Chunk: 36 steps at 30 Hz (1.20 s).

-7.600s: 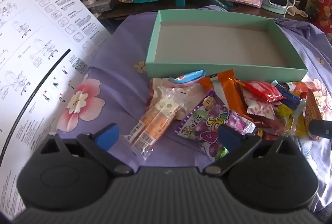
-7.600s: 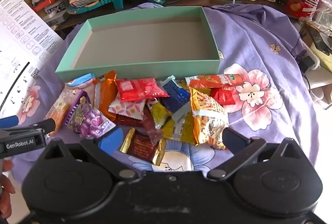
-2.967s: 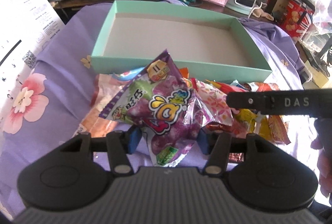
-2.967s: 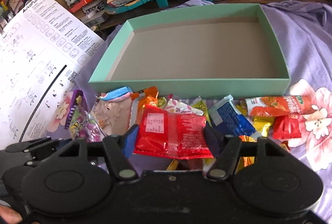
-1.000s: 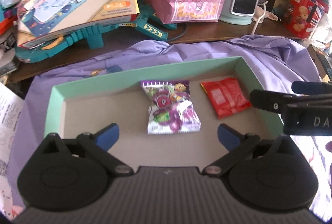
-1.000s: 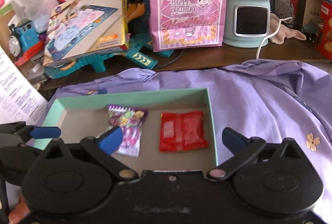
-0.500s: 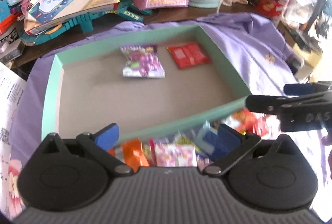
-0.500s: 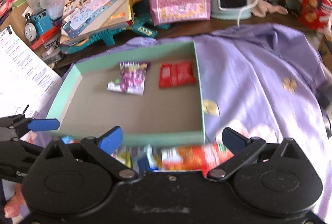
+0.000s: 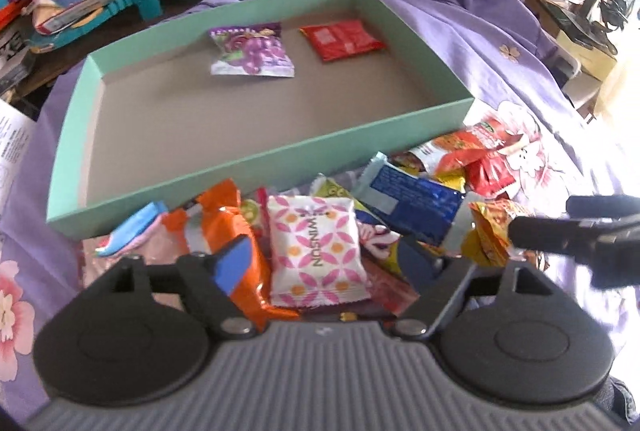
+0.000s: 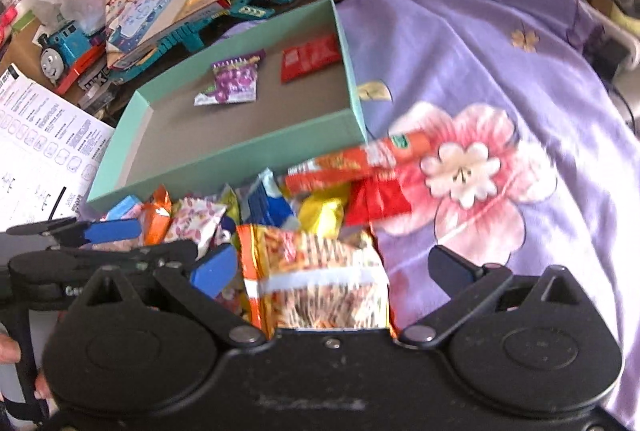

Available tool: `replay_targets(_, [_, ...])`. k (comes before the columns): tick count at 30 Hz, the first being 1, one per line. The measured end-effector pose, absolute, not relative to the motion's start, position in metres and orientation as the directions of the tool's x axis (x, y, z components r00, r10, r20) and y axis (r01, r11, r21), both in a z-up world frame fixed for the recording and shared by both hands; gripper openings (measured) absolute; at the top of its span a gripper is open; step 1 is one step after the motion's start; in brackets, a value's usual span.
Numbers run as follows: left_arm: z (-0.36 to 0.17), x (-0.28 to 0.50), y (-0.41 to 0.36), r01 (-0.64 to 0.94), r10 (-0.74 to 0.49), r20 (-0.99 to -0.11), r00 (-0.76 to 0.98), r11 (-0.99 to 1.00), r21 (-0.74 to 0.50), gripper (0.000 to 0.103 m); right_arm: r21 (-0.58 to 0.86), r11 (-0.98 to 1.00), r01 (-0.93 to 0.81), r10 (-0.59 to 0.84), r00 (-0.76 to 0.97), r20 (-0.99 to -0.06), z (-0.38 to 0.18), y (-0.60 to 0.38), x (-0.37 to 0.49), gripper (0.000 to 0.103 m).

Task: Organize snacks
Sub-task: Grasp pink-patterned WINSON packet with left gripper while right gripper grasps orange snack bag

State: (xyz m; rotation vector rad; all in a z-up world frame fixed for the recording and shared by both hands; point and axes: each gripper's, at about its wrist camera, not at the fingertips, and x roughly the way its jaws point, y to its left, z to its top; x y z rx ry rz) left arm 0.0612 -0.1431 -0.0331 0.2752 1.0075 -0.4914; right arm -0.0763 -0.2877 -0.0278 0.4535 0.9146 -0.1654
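Hovering over snack pile, both tools wide open, holding nothing.
Left tool [image 9: 324,263] straddles pink-patterned packet [image 9: 316,251]; right tool [image 10: 332,271] straddles orange noodle packet [image 10: 320,279].

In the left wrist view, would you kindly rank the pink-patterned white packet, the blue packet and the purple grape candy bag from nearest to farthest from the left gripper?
1. Pink-patterned white packet, between the open fingers of the left gripper.
2. Blue packet, in the pile, up and right.
3. Purple grape candy bag, inside the green box, near its far wall.
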Motion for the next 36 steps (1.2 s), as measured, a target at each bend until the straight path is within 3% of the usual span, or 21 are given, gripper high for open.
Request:
replay_targets(3, [-0.04, 0.065, -0.145, 0.517, -0.271, -0.864, 0.424, 0.856, -0.015, 0.07, 0.319, 0.887, 0.335, 0.063, 0.596, -0.8, -0.035, -0.287, -0.079, 0.103])
replay_targets(11, [-0.062, 0.072, -0.145, 0.511, -0.262, -0.889, 0.377, 0.859, -0.037, 0.069, 0.352, 0.873, 0.339, 0.095, 0.588, -0.803, -0.05, -0.285, -0.079, 0.103])
replay_targets(14, [-0.064, 0.076, -0.142, 0.503, -0.273, -0.891, 0.364, 0.862, -0.059, 0.069, 0.36, 0.871, 0.333, 0.103, 0.593, -0.798, -0.053, -0.281, -0.081, 0.096])
replay_targets(20, [-0.064, 0.075, -0.144, 0.514, -0.294, -0.886, 0.358, 0.855, -0.076, 0.055, 0.334, 0.883, 0.329, 0.079, 0.598, -0.798, -0.058, -0.272, -0.086, 0.074])
replay_targets(25, [-0.062, 0.069, -0.143, 0.495, -0.296, -0.877, 0.38, 0.865, -0.078, 0.05, 0.348, 0.867, 0.356, 0.068, 0.608, -0.791, -0.057, -0.276, -0.09, 0.072])
replay_targets(36, [-0.037, 0.059, -0.128, 0.48, -0.327, -0.854, 0.404, 0.871, -0.107, 0.05, 0.343, 0.858, 0.382, 0.025, 0.636, -0.771, -0.04, -0.283, -0.101, 0.071])
